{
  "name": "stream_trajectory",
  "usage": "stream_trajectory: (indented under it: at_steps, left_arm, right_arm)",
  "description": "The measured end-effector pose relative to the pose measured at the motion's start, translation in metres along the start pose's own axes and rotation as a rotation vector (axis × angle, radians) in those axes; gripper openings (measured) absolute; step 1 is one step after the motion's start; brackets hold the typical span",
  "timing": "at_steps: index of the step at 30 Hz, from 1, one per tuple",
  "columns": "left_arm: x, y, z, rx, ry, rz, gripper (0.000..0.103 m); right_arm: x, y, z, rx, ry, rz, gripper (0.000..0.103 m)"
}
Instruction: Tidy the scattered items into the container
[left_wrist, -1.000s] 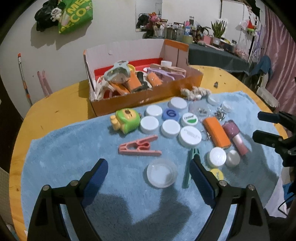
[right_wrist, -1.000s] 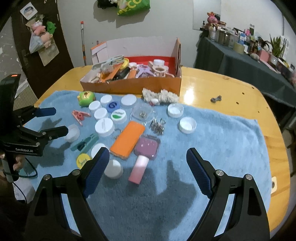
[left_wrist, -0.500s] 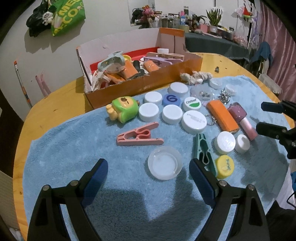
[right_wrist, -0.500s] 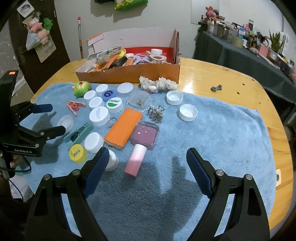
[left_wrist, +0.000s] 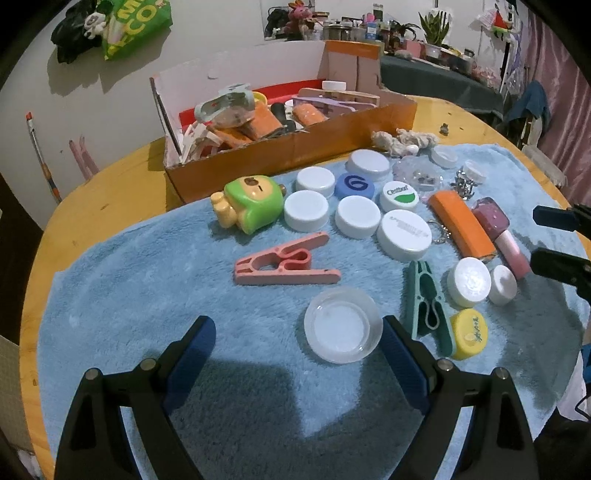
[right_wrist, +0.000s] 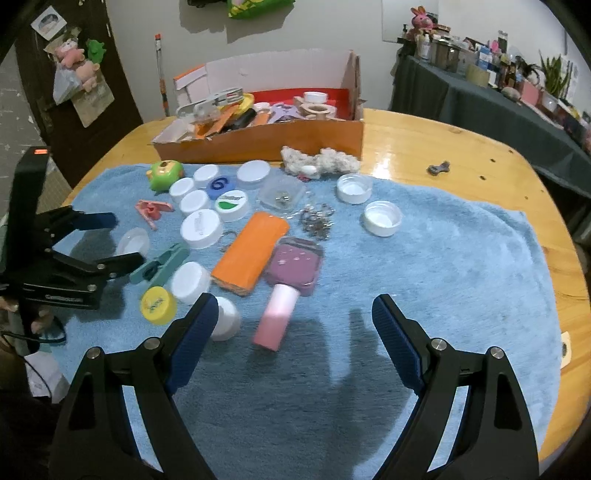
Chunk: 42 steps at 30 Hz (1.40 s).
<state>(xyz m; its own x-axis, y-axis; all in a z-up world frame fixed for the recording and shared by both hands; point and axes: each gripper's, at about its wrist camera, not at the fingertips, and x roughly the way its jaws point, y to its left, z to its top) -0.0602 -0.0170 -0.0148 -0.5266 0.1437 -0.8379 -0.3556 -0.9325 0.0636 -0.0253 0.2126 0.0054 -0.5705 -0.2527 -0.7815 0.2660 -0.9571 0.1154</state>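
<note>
Beyond both tongs, across the blue towel (right_wrist: 443, 258) on the round wooden bench (right_wrist: 461, 147): cardboard box (left_wrist: 295, 155), open-topped, already loaded with orange packs, a grey clip-like tool, wooden rings, a white cap and other oddments too jumbled to name. Between box and tongs, the scatter not yet tidied: orange case (right_wrist: 251, 254), purple-and-pink brush-shaped item (right_wrist: 291, 280), green toy (left_wrist: 251, 206), pink clothes peg (left_wrist: 284, 266), green clothes peg (left_wrist: 428, 299), a cluster of white caps with a blue one marked 6 (left_wrist: 354, 184), yellow cap (left_wrist: 469, 334), metal rings (right_wrist: 317, 221), fluffy beige tuft (right_wrist: 321, 160) against the box front.

Left tongs (left_wrist: 297, 345): spread wide, holding nothing, hovering just above the towel with the clear shallow lid (left_wrist: 343, 330) close to the right-hand finger, partly inside the gap. Right tongs (right_wrist: 291, 330): equally wide, empty, with the pink handle of the brush-shaped item between the fingers and a small white cap (right_wrist: 225, 323) just by the left finger.

Step in hand, by the look of it: lining up for a pick, nothing lifted yet. Next move likely calls for lowering the left tongs, centring on the clear lid, closing on its rim, then carrying forward over the box wall and letting go inside.
</note>
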Motion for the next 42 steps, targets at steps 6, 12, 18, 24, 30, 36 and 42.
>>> stream_trajectory:
  at_steps: [6,12,18,24,30,36,42]
  left_arm:
    - [0.003,-0.001,0.001,0.006,0.002,-0.011,0.091]
    - [0.004,0.002,0.001,-0.004,0.004,-0.025,0.091]
    - [0.005,0.002,0.001,-0.005,0.008,-0.04,0.088]
    - [0.005,0.002,0.002,-0.002,0.007,-0.055,0.084]
    - [0.004,0.002,0.002,-0.001,0.005,-0.077,0.079]
    - [0.003,0.0,0.001,0.005,-0.001,-0.095,0.071]
    - [0.002,0.0,0.002,0.002,-0.005,-0.112,0.061]
  right_arm:
    - [-0.007,0.034,-0.003,-0.108,-0.037,0.086,0.085]
    - [0.011,0.059,-0.006,-0.196,0.01,0.094,0.085]
    - [0.018,0.054,-0.007,-0.156,0.024,0.142,0.084]
    - [0.021,0.049,-0.006,-0.135,0.047,0.17,0.068]
    - [0.022,0.048,-0.008,-0.131,0.051,0.189,0.063]
    - [0.023,0.048,-0.01,-0.139,0.056,0.179,0.056]
    - [0.023,0.048,-0.01,-0.138,0.056,0.179,0.054]
